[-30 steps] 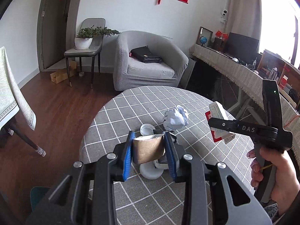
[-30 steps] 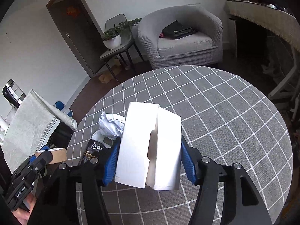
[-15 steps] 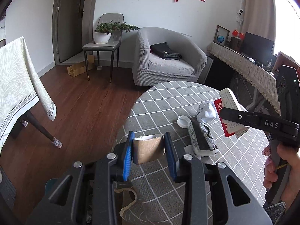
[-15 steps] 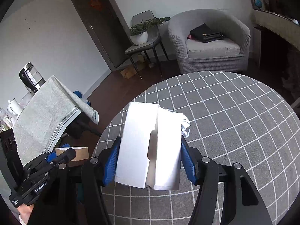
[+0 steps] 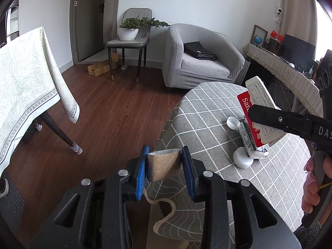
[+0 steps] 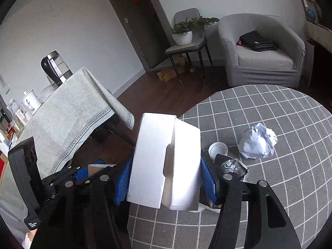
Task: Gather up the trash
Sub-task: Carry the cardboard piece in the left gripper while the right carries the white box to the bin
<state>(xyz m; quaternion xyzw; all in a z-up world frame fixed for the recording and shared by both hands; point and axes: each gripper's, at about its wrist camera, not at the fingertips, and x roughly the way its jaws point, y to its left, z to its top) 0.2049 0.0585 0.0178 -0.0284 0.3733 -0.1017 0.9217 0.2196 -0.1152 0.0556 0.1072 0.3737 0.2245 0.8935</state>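
Nearest, left gripper [image 5: 165,171] clamped on a flattened cardboard tube [image 5: 163,167], held out past the tabletop [image 5: 207,112] edge, above the floor. Right gripper [image 6: 165,179] clamped on a white carton [image 6: 164,161] over the same edge. Farther in: dark wrapper [image 6: 233,167], bottle cap [image 6: 217,149], crumpled paper [image 6: 258,142]. Risk: slack grip, tube dropped onto the floor.

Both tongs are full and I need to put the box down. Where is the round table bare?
The round table is bare along its armchair-side half and right rim. Crowded: the crumpled paper, white cap and dark wrapper cluster beside the white box.
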